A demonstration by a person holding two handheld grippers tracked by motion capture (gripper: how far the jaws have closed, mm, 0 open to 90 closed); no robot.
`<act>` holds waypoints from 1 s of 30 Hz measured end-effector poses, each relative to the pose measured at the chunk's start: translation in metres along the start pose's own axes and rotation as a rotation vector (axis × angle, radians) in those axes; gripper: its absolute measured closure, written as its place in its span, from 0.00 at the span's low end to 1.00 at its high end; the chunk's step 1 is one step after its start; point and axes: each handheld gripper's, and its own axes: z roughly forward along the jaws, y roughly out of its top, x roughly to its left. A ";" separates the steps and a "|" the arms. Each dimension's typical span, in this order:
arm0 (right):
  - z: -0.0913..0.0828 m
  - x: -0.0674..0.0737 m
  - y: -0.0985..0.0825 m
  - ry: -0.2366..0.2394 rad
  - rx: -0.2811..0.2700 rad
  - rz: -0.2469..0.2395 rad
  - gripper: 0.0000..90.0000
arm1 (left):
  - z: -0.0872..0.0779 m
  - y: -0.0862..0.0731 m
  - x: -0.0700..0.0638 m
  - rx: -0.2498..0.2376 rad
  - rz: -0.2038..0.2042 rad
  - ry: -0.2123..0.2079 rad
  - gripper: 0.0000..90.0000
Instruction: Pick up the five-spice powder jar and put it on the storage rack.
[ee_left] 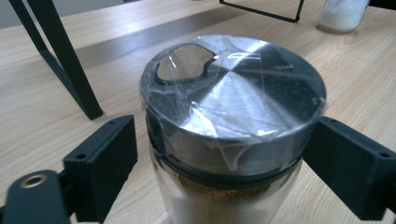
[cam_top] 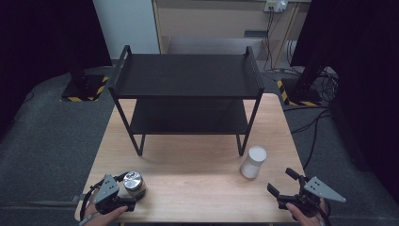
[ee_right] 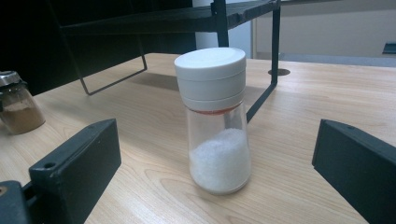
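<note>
Nearest the high camera, at the surface's (cam_top: 197, 165) near edge, sit the two claws: the left claw (cam_top: 123, 197) at about 7 o'clock, the right claw (cam_top: 280, 182) at about 5 o'clock. Between the left claw's jaws stands the jar (cam_top: 133, 182), steel-lidded under clear wrap, with brown powder inside. In the left gripper view the right-hand jaw lies against the lid's rim, while the left-hand jaw stands just off the glass, so the jar (ee_left: 231, 135) is bracketed, not yet pinched. The right claw (ee_right: 217, 186) is wide and holds nothing; the shaker (ee_right: 215, 119), white-capped and part full of white grains, stands upright ahead of it, apart from both jaws. From above, the shaker (cam_top: 253, 161) is at 4 o'clock, near the rack's (cam_top: 188, 75) front right leg. The rack fills the far half, toward 12 o'clock.
</note>
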 end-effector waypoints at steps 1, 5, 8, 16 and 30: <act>0.000 0.000 0.000 0.000 -0.001 -0.001 0.02 | 0.000 0.000 0.000 0.002 0.002 -0.002 0.14; 0.000 -0.001 0.000 0.001 0.000 -0.001 0.02 | -0.001 -0.001 0.002 -0.007 0.004 -0.006 0.25; 0.000 -0.001 0.000 0.002 0.000 -0.001 0.02 | -0.001 -0.002 0.005 -0.010 0.002 -0.016 0.33; -0.001 -0.001 0.000 0.002 -0.003 0.001 0.02 | -0.002 0.001 0.008 -0.006 -0.009 -0.025 0.33; 0.000 -0.002 0.005 0.035 -0.015 0.003 0.02 | -0.013 0.029 0.005 -0.030 0.011 -0.111 0.33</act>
